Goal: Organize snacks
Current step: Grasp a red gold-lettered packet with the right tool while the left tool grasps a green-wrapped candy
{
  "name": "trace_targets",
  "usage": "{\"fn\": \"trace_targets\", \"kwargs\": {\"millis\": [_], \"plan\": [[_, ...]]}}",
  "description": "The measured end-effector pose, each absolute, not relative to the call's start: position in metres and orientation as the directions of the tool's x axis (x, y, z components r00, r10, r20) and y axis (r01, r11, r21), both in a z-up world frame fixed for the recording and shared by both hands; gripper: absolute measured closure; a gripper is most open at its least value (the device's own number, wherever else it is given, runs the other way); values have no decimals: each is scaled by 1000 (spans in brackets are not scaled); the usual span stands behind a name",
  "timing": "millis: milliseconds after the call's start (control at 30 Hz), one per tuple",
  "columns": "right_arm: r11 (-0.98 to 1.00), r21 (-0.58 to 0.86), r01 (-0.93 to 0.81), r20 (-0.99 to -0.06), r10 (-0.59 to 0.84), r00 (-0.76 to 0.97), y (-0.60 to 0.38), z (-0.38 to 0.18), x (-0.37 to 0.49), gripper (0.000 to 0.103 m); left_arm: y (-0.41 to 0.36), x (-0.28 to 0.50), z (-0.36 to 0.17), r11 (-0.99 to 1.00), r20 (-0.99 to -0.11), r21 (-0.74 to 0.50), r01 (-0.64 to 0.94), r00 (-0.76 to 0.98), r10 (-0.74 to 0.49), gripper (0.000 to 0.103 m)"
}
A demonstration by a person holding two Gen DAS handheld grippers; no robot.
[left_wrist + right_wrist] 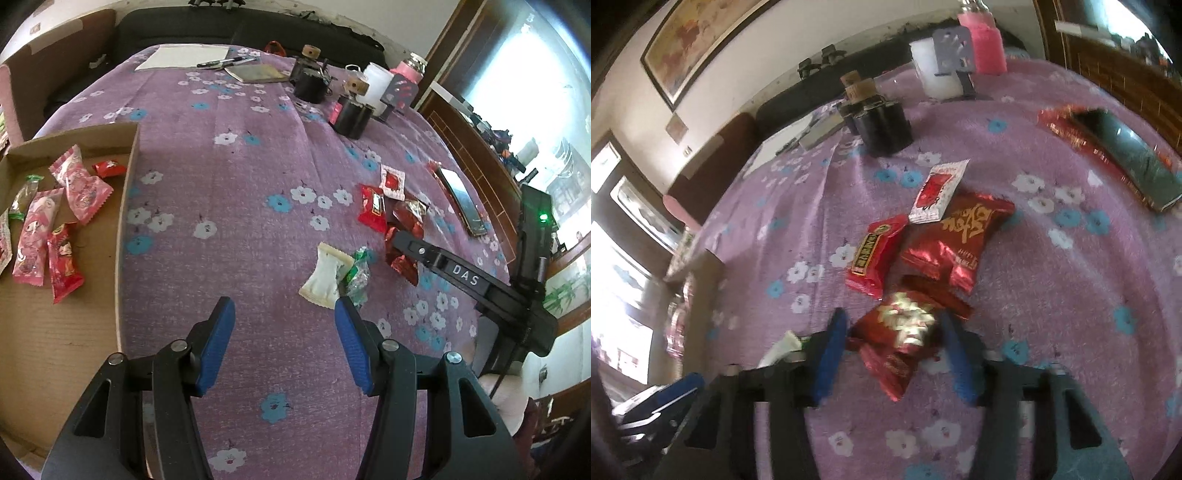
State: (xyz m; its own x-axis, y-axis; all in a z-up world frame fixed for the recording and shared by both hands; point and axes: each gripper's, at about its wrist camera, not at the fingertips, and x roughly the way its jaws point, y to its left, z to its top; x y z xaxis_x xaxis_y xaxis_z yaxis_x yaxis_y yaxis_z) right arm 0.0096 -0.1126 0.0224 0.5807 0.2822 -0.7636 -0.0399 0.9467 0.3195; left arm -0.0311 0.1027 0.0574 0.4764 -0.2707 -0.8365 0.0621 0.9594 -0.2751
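Note:
A cardboard box (125,206) at the left holds several pink and red snack packets (79,188). My left gripper (284,306) is open and empty above the purple flowered cloth, right of the box. A white packet (325,275) and a green candy (358,273) lie just ahead of its right finger. My right gripper (892,323) is open, its blue fingers on either side of a dark red foil packet (897,339); it also shows in the left wrist view (400,240). Beyond lie a bright red packet (875,254), a larger dark red packet (956,240) and a white-red sachet (938,192).
Black jars with cork tops (310,79), a white jug (376,86), a pink bottle (406,70), paper with pens (184,55) and a notebook stand at the table's far side. A dark flat device (1126,155) lies on red foil at the right edge.

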Motion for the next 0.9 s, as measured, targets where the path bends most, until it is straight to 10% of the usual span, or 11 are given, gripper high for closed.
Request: {"fn": "trace_targets", "kwargs": {"millis": [133,500,667,900], "plan": [[947,317,-56,-738,284,613,-124,26,-1,84,81,-35,60,967,-828,-210,143,499,-254,48],[941,338,-16,-707,265,655,-159,21,-11,81,9,-29,49,943,-801,-29,332,556,-221,49],[926,377,-8,-703,292,648,-165,19,-10,80,2,-20,32,936,-830,-41,350,510,-227,83],[921,390,-3,-704,301,643,-166,18,-11,80,2,-16,25,943,-830,-60,327,508,-229,85]]}}
